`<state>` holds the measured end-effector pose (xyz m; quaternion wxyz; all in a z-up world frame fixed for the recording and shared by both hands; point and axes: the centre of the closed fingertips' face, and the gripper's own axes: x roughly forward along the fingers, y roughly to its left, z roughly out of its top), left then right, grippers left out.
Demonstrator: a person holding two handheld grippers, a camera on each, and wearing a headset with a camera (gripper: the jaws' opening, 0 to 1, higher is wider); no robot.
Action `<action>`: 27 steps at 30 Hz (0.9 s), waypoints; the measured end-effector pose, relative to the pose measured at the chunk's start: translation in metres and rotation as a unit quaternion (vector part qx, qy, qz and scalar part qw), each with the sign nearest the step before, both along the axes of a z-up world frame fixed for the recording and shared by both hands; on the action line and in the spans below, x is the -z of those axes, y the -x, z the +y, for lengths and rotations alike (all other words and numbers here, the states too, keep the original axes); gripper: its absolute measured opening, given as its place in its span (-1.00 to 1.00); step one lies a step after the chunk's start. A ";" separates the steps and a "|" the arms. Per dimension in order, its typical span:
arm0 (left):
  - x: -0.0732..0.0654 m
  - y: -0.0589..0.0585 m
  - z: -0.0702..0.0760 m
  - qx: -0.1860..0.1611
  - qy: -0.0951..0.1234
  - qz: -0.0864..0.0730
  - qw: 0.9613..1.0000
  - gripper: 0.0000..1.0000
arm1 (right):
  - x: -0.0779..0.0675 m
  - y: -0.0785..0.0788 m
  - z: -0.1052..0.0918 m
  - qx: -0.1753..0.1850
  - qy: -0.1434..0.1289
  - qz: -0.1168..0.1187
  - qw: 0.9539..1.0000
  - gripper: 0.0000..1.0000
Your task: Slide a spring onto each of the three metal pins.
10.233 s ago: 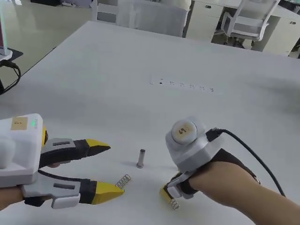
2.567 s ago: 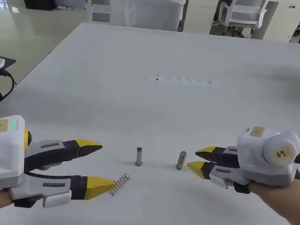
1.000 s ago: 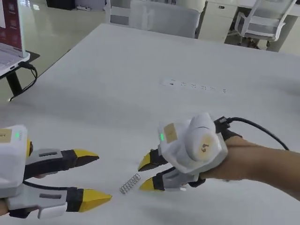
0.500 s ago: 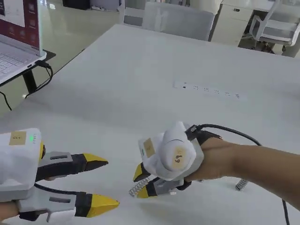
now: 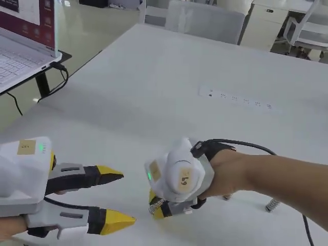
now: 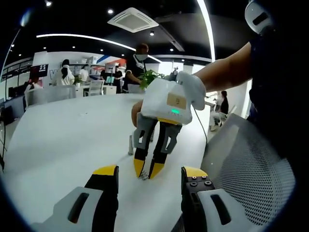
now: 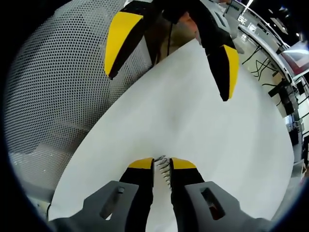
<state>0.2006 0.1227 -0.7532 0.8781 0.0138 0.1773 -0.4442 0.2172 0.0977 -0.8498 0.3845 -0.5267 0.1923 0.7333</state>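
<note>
2 grippers are over the white table (image 5: pixel 154 77), and the action is all on the right. The right gripper (image 7: pixel 163 163) is tipped down at the tabletop, its yellow tips pinched in on a small wire spring (image 7: pixel 162 170). That spring lies on the table right between them, near the person's edge of the bench. In the left gripper view the coil pokes out just below those tips, so the hold looks to be near 1 end rather than the middle. The left gripper (image 5: pixel 121 199) hangs just beside it, jaws spread wide, holding nothing. 1 bare pin (image 6: pixel 130 144) stands upright just behind the right gripper. Out to the right a second spring (image 5: pixel 271 205) stands up off the table, which suggests it is on a pin, though I cannot make out the pin inside it. Now, this spring will be very light and bouncy: squeeze hard and it can bow, or flick out sideways from smooth tips. A light pinch across the coils near 1 end, leaving the other end open, looks like the way to take it. Then the open end can be lined up over the pin's top. Tilt is the risk, since a thin coil will likely snag on the pin's rim.
</note>
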 end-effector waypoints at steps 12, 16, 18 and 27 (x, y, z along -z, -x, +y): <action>-0.003 -0.002 -0.001 -0.005 0.007 -0.001 1.000 -0.07 | -0.001 -0.007 0.003 0.132 0.008 0.036 0.991 -0.80; -0.004 -0.003 -0.003 -0.005 0.010 -0.001 1.000 -0.07 | -0.001 -0.012 0.002 0.155 0.013 0.039 0.987 -0.76; -0.003 -0.002 -0.004 -0.004 0.009 -0.001 1.000 -0.08 | -0.002 -0.010 0.001 0.136 0.011 0.034 0.990 -0.70; -0.005 -0.004 -0.004 -0.007 0.013 -0.002 1.000 -0.08 | -0.002 -0.009 -0.001 0.044 0.023 -0.017 0.999 -0.83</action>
